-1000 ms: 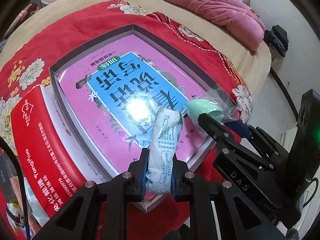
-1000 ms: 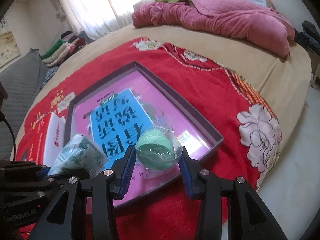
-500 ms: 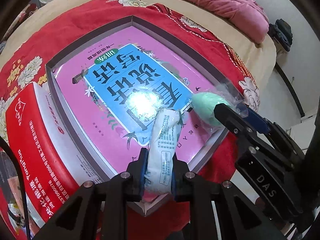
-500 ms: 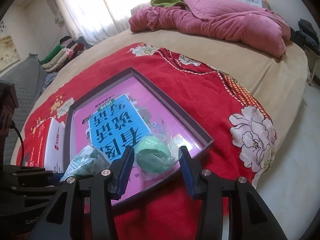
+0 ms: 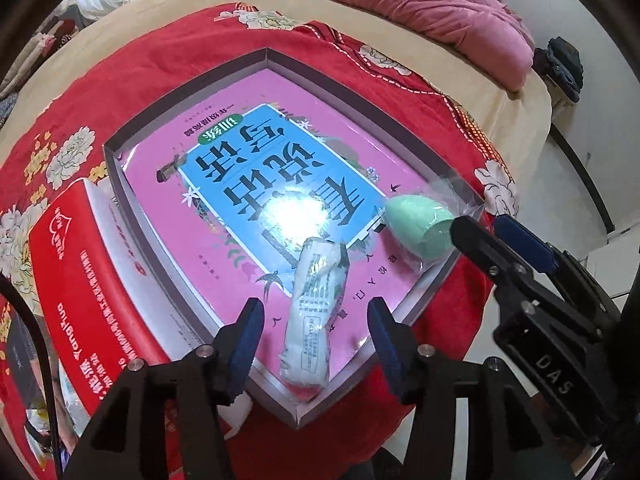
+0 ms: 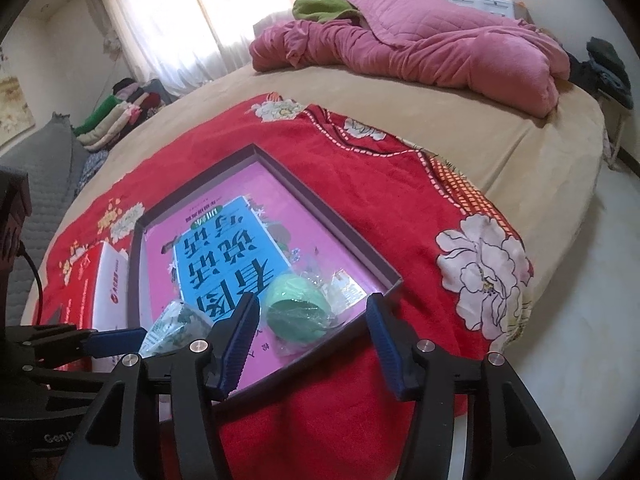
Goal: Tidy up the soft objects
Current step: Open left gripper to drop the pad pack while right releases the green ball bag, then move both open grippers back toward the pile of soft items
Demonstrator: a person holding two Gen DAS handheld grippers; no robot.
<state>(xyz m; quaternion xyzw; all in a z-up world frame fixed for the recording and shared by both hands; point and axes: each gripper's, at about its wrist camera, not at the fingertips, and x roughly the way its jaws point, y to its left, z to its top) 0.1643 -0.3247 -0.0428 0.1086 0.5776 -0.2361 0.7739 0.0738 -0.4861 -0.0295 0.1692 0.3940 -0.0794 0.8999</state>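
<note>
A shallow purple-rimmed box lies on the red blanket and holds a pink and blue book. A white tissue pack lies on the book near the box's front corner, between the spread fingers of my left gripper, which is open. A green sponge egg in clear wrap lies in the box near its right rim. My right gripper is open around it, with the fingers apart from it.
A red and white carton lies left of the box. A pink quilt is heaped at the far side of the tan bed. Folded clothes are stacked at the far left.
Both grippers have opened. The tissue pack and the green egg, held before, now lie in the box. Both grippers have drawn back a little.
</note>
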